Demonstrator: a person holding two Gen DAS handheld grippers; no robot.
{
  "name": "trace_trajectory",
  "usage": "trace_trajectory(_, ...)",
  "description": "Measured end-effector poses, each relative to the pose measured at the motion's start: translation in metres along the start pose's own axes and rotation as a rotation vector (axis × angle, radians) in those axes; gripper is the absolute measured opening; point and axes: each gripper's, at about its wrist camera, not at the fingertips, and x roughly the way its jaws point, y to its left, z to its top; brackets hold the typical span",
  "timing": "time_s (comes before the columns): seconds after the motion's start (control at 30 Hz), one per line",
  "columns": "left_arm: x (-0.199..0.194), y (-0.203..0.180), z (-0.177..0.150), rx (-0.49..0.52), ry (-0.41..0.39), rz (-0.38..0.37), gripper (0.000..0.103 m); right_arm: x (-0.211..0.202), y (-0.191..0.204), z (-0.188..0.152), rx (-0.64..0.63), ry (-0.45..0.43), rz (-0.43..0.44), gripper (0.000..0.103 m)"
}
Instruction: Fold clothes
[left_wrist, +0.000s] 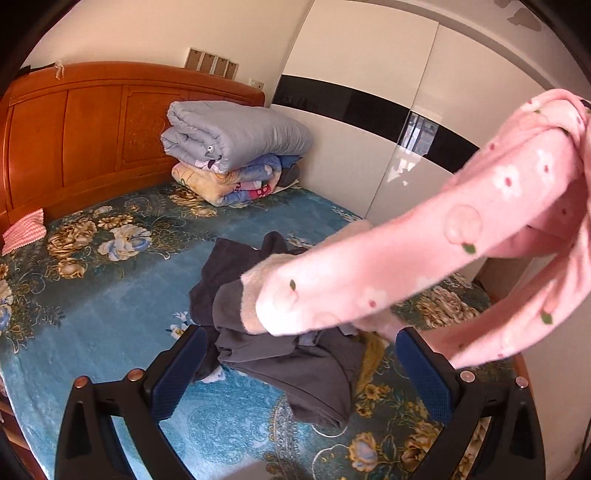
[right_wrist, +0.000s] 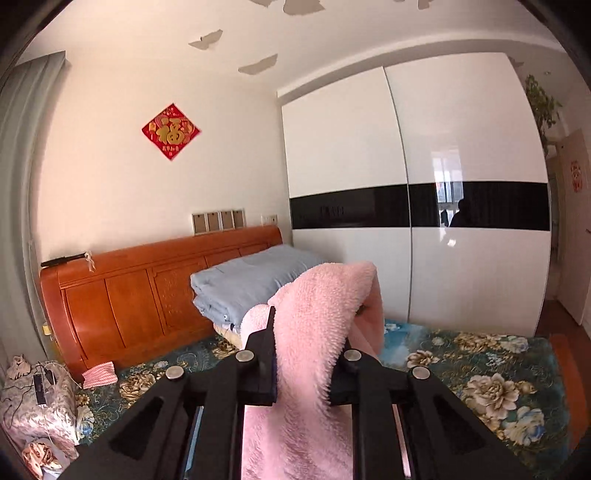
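Left wrist view, bed: a bed (left_wrist: 92, 295) with a blue floral cover fills the scene, with a wooden headboard (left_wrist: 74, 140) at the far left.
Left wrist view, clothes: a heap of dark grey clothes (left_wrist: 280, 350) lies on the cover near the middle, just beyond the left gripper (left_wrist: 303, 365).
Left wrist view, pink garment: a pink fleece garment (left_wrist: 424, 258) with a flower print stretches from the upper right down to the heap, its lower end trailing on the grey clothes.
Left wrist view, jaws: spread wide, blue pads showing, nothing between them.
Left wrist view, background: folded quilts (left_wrist: 236, 147) are stacked at the far end of the bed, beside a white wardrobe (left_wrist: 369, 92).
Right wrist view, jaws: the right gripper (right_wrist: 306, 354) has its jaws pressed in on the fluffy inner side of the pink garment, pinching it; the fabric stands up beyond the tips and hangs below.
Right wrist view, room: headboard, quilts and wardrobe lie beyond, the bed below.
Step in hand: likely lifting the pink garment clear of the heap to start folding it.
Next move: the free left gripper probably needs to take a second edge, so the garment can be spread flat on the bed.
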Motion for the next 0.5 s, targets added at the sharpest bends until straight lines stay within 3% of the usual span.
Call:
trace_trajectory(0.2, -0.009, -0.029, -0.015, 0.044, 0.030, -0.066, 0.103, -0.058, -0.004, -0.005, -0.018, -0.007, 0.038, 0.016)
trace_trajectory(0.3, -0.010, -0.032, -0.025, 0.058, 0.059, -0.068, 0.103, -0.066, 0.005, -0.027, -0.070, 0.044, 0.028, 0.016)
trace_trajectory(0.4, -0.011, -0.027, -0.037, 0.061, 0.089, -0.050, 0.103, -0.050, 0.011, -0.076, -0.057, 0.150, 0.064, 0.017)
trace_trajectory(0.5, -0.003, -0.009, -0.054, 0.010, 0.173, -0.024, 0.103, -0.015, 0.023, -0.157, -0.007, 0.307, 0.111, 0.017)
